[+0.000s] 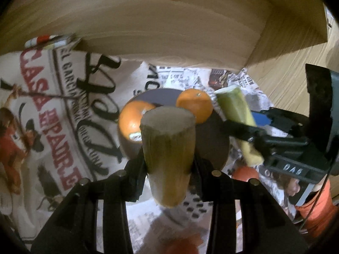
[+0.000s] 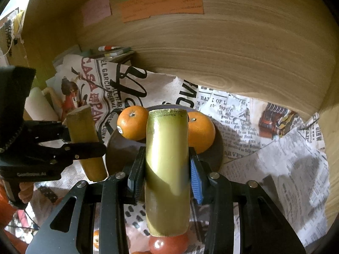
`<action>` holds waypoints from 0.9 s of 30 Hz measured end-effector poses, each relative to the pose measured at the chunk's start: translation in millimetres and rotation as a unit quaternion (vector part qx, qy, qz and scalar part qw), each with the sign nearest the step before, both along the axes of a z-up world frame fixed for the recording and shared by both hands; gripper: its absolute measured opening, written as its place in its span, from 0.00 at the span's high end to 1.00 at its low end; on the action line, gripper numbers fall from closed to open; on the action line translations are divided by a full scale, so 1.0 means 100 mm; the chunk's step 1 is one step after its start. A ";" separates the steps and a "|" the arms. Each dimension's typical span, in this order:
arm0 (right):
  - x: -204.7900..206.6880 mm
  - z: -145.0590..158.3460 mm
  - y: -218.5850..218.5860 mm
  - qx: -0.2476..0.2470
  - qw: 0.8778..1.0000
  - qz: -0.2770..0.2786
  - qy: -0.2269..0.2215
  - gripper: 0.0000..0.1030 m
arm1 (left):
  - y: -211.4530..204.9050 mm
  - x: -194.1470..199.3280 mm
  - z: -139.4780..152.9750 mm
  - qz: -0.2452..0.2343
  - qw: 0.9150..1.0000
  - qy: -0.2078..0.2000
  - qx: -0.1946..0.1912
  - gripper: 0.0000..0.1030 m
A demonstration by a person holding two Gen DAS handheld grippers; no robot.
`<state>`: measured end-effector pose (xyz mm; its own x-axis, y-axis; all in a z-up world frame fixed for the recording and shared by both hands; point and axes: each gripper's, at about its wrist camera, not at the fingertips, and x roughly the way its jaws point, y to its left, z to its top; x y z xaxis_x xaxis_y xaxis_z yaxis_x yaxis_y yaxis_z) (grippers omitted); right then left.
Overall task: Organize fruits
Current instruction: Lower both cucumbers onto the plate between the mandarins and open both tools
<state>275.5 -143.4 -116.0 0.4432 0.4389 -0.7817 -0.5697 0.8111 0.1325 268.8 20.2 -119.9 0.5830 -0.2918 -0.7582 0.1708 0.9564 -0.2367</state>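
Observation:
My left gripper point(image 1: 168, 160) is shut on a greenish-yellow sugarcane piece point(image 1: 168, 148) and holds it over the near edge of a dark round plate point(image 1: 214, 144). Two oranges point(image 1: 133, 122) point(image 1: 195, 104) lie on the plate's far side. My right gripper point(image 2: 167, 169) is shut on a second sugarcane piece point(image 2: 167, 169), above the same plate point(image 2: 120, 150) with the oranges point(image 2: 132, 124) point(image 2: 201, 133) behind it. Each gripper shows in the other's view: the right one point(image 1: 243, 131) with its cane point(image 1: 237, 114), the left one point(image 2: 84, 146) with its cane point(image 2: 84, 139).
Printed newspaper sheets point(image 2: 275, 148) cover the wooden shelf floor. A wooden back wall point(image 2: 211, 53) with coloured sticky notes point(image 2: 161, 4) stands close behind. A red tomato-like fruit point(image 2: 167, 244) and a small orange point(image 2: 95, 240) lie below on a dotted cloth point(image 2: 135, 218). Stacked notepads point(image 2: 114, 51) sit at the back left.

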 end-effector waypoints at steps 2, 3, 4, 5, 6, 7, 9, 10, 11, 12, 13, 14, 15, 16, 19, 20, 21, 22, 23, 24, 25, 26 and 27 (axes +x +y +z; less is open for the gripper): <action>0.05 -0.01 0.02 -0.002 1.000 0.001 0.001 0.66 | -0.04 0.06 0.01 -0.005 1.000 -0.003 -0.002 0.63; 0.07 -0.02 0.03 -0.003 1.000 0.002 0.002 0.66 | -0.07 0.09 0.01 -0.007 1.000 -0.004 -0.002 0.63; 0.09 -0.03 0.05 -0.005 1.000 0.004 0.002 0.66 | -0.09 0.13 0.01 -0.009 1.000 -0.004 -0.002 0.63; 0.11 -0.04 0.07 -0.007 1.000 0.006 0.002 0.66 | -0.11 0.16 0.00 -0.011 1.000 -0.003 -0.003 0.63; 0.13 -0.05 0.09 -0.008 1.000 0.008 0.003 0.66 | -0.12 0.20 0.00 -0.012 1.000 -0.002 -0.004 0.63; 0.14 -0.06 0.12 -0.010 1.000 0.011 0.004 0.66 | -0.13 0.24 -0.02 -0.012 1.000 0.000 -0.005 0.63; 0.16 -0.09 0.15 -0.013 1.000 0.017 0.006 0.66 | -0.12 0.32 -0.04 -0.010 1.000 0.005 -0.007 0.63; 0.17 -0.11 0.17 -0.016 1.000 0.019 0.007 0.66 | -0.10 0.33 -0.05 -0.008 1.000 0.007 -0.009 0.63; 0.18 -0.13 0.18 -0.023 1.000 0.019 0.006 0.66 | -0.09 0.36 -0.07 -0.006 1.000 0.010 -0.011 0.63; 0.20 -0.15 0.18 -0.024 0.999 0.021 0.010 0.66 | -0.08 0.39 -0.09 -0.005 1.000 0.012 -0.013 0.63; 0.21 -0.17 0.18 -0.024 0.999 0.021 0.013 0.66 | -0.07 0.41 -0.11 -0.005 1.000 0.015 -0.015 0.63; 0.23 -0.19 0.18 -0.025 0.999 0.022 0.016 0.66 | -0.06 0.43 -0.12 -0.006 1.000 0.016 -0.016 0.63; 0.24 -0.21 0.18 -0.028 0.999 0.022 0.017 0.66 | -0.07 0.45 -0.13 -0.007 1.000 0.018 -0.015 0.63; 0.25 -0.22 0.19 -0.029 0.999 0.023 0.018 0.66 | -0.08 0.46 -0.14 -0.009 1.000 0.018 -0.013 0.63; 0.28 -0.27 0.20 -0.032 0.999 0.028 0.025 0.66 | -0.13 0.49 -0.15 -0.013 1.000 0.012 0.002 0.63; 0.29 -0.28 0.22 -0.034 0.999 0.030 0.027 0.66 | -0.15 0.49 -0.14 -0.014 1.000 0.009 0.011 0.63; 0.29 -0.29 0.23 -0.035 0.999 0.032 0.025 0.66 | -0.17 0.50 -0.14 -0.015 1.000 0.006 0.016 0.63; 0.29 -0.29 0.24 -0.036 0.998 0.034 0.023 0.66 | -0.17 0.51 -0.15 -0.016 1.000 0.006 0.018 0.63; 0.29 -0.29 0.26 -0.040 0.998 0.038 0.020 0.66 | -0.17 0.53 -0.15 -0.015 1.000 0.006 0.020 0.63; 0.28 -0.29 0.28 -0.042 0.998 0.039 0.018 0.66 | -0.17 0.54 -0.15 -0.014 1.000 0.006 0.019 0.63; 0.28 -0.29 0.28 -0.044 0.998 0.039 0.016 0.66 | -0.16 0.55 -0.15 -0.014 1.000 0.006 0.017 0.63; 0.28 -0.29 0.29 -0.043 0.998 0.041 0.016 0.66 | -0.15 0.56 -0.14 -0.011 1.000 0.005 0.019 0.62; 0.28 -0.29 0.28 -0.041 0.998 0.041 0.019 0.66 | -0.14 0.56 -0.14 -0.010 1.000 0.003 0.020 0.62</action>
<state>303.8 -115.4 -145.5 0.3774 0.4066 -0.8320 -0.6295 0.7716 0.0916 324.3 5.7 -133.4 0.5728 -0.2735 -0.7727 0.1893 0.9613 -0.1999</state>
